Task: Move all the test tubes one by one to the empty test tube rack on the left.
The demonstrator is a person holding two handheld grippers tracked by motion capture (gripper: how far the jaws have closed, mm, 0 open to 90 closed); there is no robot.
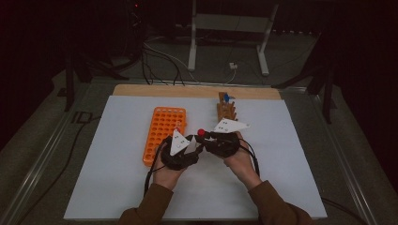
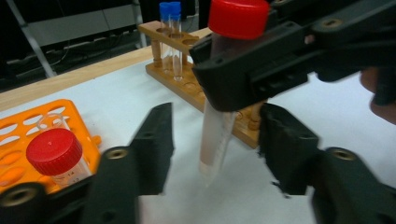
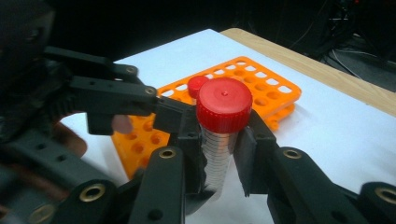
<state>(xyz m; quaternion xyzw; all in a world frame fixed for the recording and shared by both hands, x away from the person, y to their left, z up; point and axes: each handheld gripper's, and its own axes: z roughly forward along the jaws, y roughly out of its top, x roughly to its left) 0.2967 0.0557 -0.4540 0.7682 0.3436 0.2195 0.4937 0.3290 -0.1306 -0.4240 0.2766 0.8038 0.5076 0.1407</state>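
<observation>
A clear tube with a red cap (image 3: 223,109) stands upright between my right gripper's (image 3: 218,144) jaws, which are shut on its body just under the cap. In the high view both grippers meet at the mat's middle, the red cap (image 1: 201,132) between them. The tube's tapered lower end (image 2: 212,149) hangs between my left gripper's (image 2: 217,137) jaws with a gap on each side, so that gripper is open. My right gripper (image 2: 261,60) grips the tube from above in the left gripper view.
An orange rack (image 1: 162,129) lies left of the grippers with another red-capped tube (image 2: 53,151) standing in it. A wooden rack (image 1: 226,110) holding blue-capped tubes (image 2: 170,28) stands behind. The white mat (image 1: 117,178) covers the table.
</observation>
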